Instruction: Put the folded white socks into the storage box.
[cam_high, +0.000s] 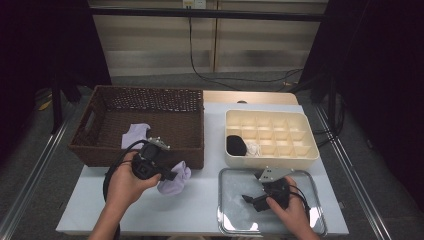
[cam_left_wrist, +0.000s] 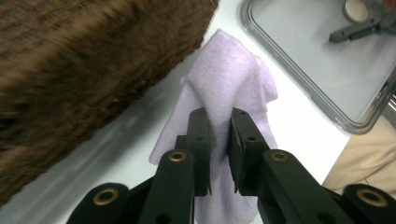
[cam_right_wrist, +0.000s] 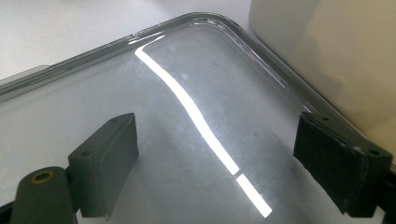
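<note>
Lilac sock (cam_left_wrist: 224, 93), crumpled, beside wicker basket (cam_left_wrist: 84, 70)

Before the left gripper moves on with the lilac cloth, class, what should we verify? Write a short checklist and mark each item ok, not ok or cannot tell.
1. Left gripper shut on the lilac cloth: ok, the pads pinch a fold.
2. Cloth free of the wicker basket: ok, it hangs beside the front wall, outside it.
3. Metal tray ready to take the cloth: ok, bare apart from the right gripper.
4. Right gripper out of the way: not ok, it sits over the tray, jaws wide open.
5. Second lilac piece in the basket undisturbed: ok.
6. Cloth fully lifted off the table: cannot tell.
</note>
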